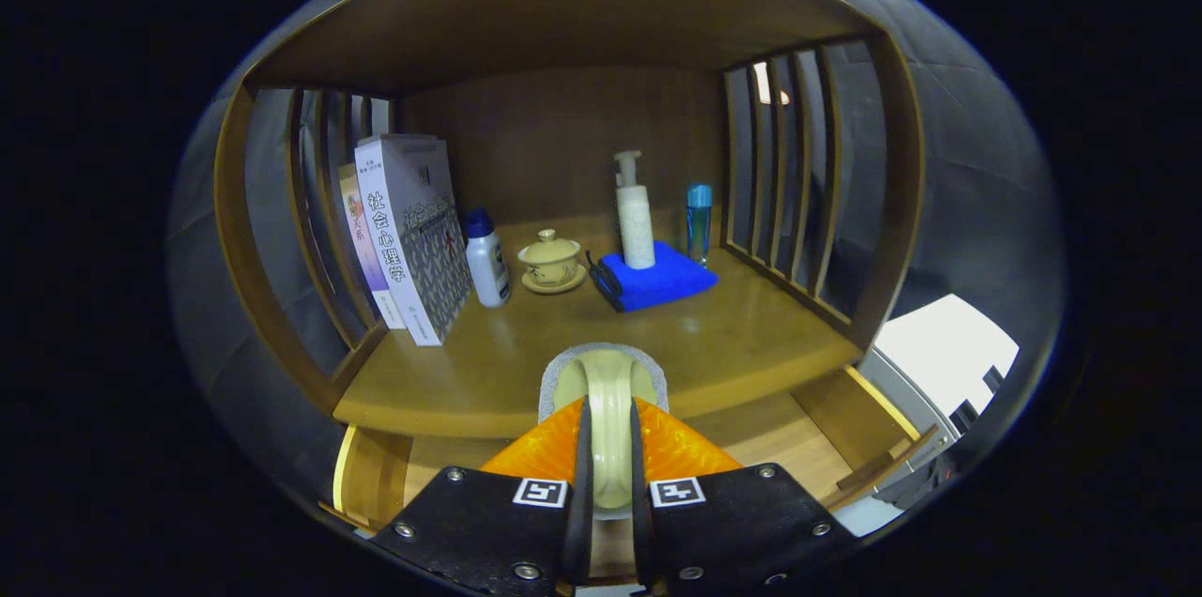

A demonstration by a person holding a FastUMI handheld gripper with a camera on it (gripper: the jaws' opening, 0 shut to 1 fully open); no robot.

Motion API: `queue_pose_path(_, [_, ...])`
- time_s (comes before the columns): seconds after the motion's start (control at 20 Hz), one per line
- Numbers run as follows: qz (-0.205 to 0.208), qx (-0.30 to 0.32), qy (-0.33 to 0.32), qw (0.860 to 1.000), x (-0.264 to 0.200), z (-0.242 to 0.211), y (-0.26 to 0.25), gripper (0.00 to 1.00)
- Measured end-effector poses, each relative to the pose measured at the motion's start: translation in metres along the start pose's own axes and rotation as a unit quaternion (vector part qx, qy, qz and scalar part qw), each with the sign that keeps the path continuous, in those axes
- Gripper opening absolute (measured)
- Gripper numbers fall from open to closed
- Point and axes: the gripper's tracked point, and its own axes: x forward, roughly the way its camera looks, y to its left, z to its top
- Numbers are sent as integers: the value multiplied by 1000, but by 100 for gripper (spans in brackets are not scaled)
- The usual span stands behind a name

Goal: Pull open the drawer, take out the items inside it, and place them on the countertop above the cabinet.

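Tool [607,470]: fingers clamp a cream round item [606,390], held on edge.
Drawer [826,433]: open, below the fingers.
Bench [732,344]: carries books [408,236], bottles, blue cloth [657,283].

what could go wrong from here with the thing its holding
The tool grips a pale roll edge-on over the open drawer; it may slip back in. The countertop just ahead is free, but overreaching could knock the lidded cup or white bottle.
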Motion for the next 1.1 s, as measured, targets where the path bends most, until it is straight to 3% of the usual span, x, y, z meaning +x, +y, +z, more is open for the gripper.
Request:
queue_pose_path(0.35, [23,-53,-17,998,46,38,9,19])
queue_pose_path(0.8, [60,-87,9,994,90,29,7,24])
queue_pose_path(1.1, [55,-79,-49,994,67,45,9,95])
